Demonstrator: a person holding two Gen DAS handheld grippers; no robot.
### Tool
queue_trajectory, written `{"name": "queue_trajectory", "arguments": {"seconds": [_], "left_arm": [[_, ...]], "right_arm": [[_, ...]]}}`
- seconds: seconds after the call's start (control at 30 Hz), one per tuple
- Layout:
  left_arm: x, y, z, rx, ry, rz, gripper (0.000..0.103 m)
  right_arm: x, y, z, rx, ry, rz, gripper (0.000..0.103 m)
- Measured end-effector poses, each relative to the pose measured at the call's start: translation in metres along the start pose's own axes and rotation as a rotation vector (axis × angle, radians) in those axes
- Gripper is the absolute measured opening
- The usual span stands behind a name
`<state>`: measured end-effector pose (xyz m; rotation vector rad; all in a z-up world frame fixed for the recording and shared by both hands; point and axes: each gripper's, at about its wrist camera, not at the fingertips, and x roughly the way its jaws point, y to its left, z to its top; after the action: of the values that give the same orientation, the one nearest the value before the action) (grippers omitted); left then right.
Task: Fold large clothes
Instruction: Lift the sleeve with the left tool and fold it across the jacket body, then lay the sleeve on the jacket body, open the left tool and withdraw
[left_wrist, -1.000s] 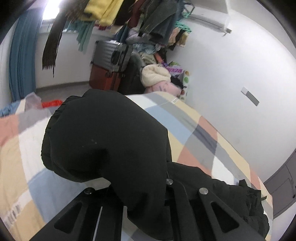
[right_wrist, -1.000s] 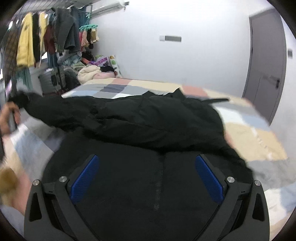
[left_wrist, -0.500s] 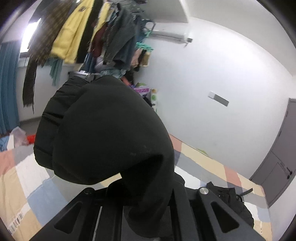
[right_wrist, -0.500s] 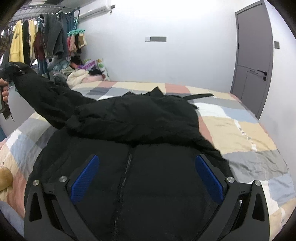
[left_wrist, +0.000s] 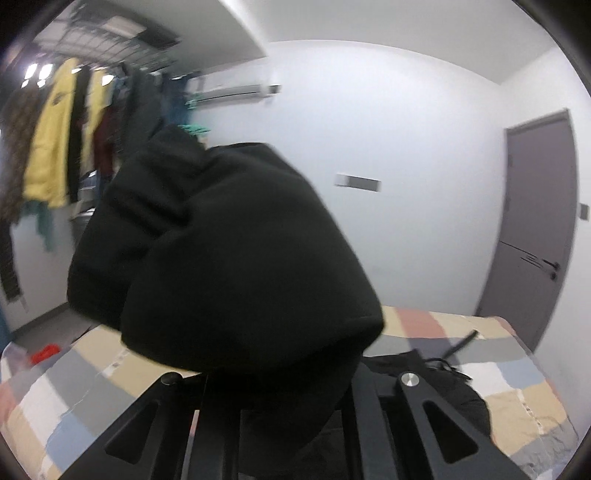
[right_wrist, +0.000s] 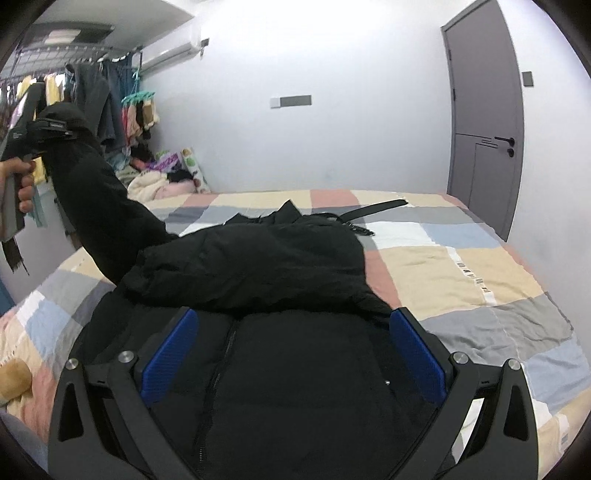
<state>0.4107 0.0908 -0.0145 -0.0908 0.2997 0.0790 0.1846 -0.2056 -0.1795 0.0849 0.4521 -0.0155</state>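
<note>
Black padded fabric covers the near half of the bed: a large black puffer jacket (right_wrist: 258, 280) lies on the patchwork quilt of pastel squares (right_wrist: 461, 266), its zipped front facing up and its upper part bunched in a thick fold across the middle. One long black sleeve (right_wrist: 99, 206) rises from the jacket's far left edge, stretched clear of the quilt up to the left gripper (right_wrist: 48, 127). That gripper is clamped nearly closed on the sleeve's cuff, and a hand (right_wrist: 18, 184) grips its handle with fingers curled, raised well above the jacket. In the left wrist view the cuff end (left_wrist: 229, 266) bulges over the pinched black fingers (left_wrist: 406, 413) and hides their tips.

The right gripper (right_wrist: 295, 350) hovers low over the jacket's near front, angled down at it, its blue-padded fingers (right_wrist: 170, 354) spread wide with nothing between them.

Beyond the jacket, a thin black strap (right_wrist: 373, 208) trails across the quilt. A grey door (right_wrist: 484, 118) stands to the jacket's far right, and a rack of hanging clothes (left_wrist: 62, 140) to its far left.
</note>
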Motion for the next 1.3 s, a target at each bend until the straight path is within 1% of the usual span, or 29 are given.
{"name": "queue_trajectory", "arguments": {"seconds": [0.07,0.13,0.3,0.37,0.4,0.5,0.6,0.63,0.77,0.87,0.97,1.0,1.07,1.13,1.2,1.3], "left_arm": [[0.005,-0.031,-0.004,0.011,0.003,-0.045,0.011],[0.009,-0.054,-0.007,0.014,0.003,-0.08,0.012],[0.029,-0.118,-0.037,0.062,0.025,-0.186,0.012],[0.041,-0.147,-0.058,0.102,0.046,-0.223,0.012],[0.045,-0.153,-0.065,0.11,0.056,-0.233,0.012],[0.067,-0.189,-0.097,0.119,0.112,-0.287,0.012],[0.086,-0.22,-0.125,0.149,0.163,-0.315,0.012],[0.095,-0.233,-0.139,0.168,0.189,-0.325,0.012],[0.121,-0.268,-0.192,0.209,0.277,-0.347,0.012],[0.144,-0.28,-0.224,0.208,0.347,-0.35,0.012],[0.159,-0.298,-0.251,0.226,0.373,-0.338,0.012],[0.154,-0.297,-0.26,0.222,0.381,-0.336,0.012],[0.161,-0.305,-0.271,0.203,0.41,-0.329,0.012],[0.164,-0.31,-0.28,0.208,0.404,-0.315,0.012],[0.164,-0.309,-0.278,0.22,0.391,-0.304,0.012],[0.156,-0.304,-0.275,0.177,0.371,-0.306,0.012]], "right_arm": [[-0.001,-0.008,0.0,0.017,-0.014,0.0,0.103],[0.0,-0.014,-0.001,0.026,-0.023,-0.006,0.103],[0.009,-0.031,-0.008,0.071,-0.005,0.006,0.103],[0.013,-0.041,-0.011,0.098,0.008,0.007,0.103],[0.015,-0.044,-0.013,0.11,0.015,0.008,0.103],[0.021,-0.057,-0.019,0.157,0.037,0.015,0.103],[0.024,-0.069,-0.021,0.21,0.046,0.025,0.103],[0.025,-0.071,-0.022,0.215,0.046,0.025,0.103],[0.032,-0.077,-0.027,0.232,0.066,0.032,0.103],[0.038,-0.08,-0.03,0.238,0.076,0.036,0.103],[0.042,-0.082,-0.034,0.241,0.085,0.04,0.103],[0.043,-0.084,-0.035,0.244,0.084,0.038,0.103],[0.046,-0.086,-0.037,0.252,0.09,0.035,0.103],[0.048,-0.088,-0.039,0.261,0.094,0.034,0.103],[0.051,-0.088,-0.042,0.258,0.096,0.028,0.103],[0.057,-0.087,-0.045,0.242,0.114,0.012,0.103]]}}
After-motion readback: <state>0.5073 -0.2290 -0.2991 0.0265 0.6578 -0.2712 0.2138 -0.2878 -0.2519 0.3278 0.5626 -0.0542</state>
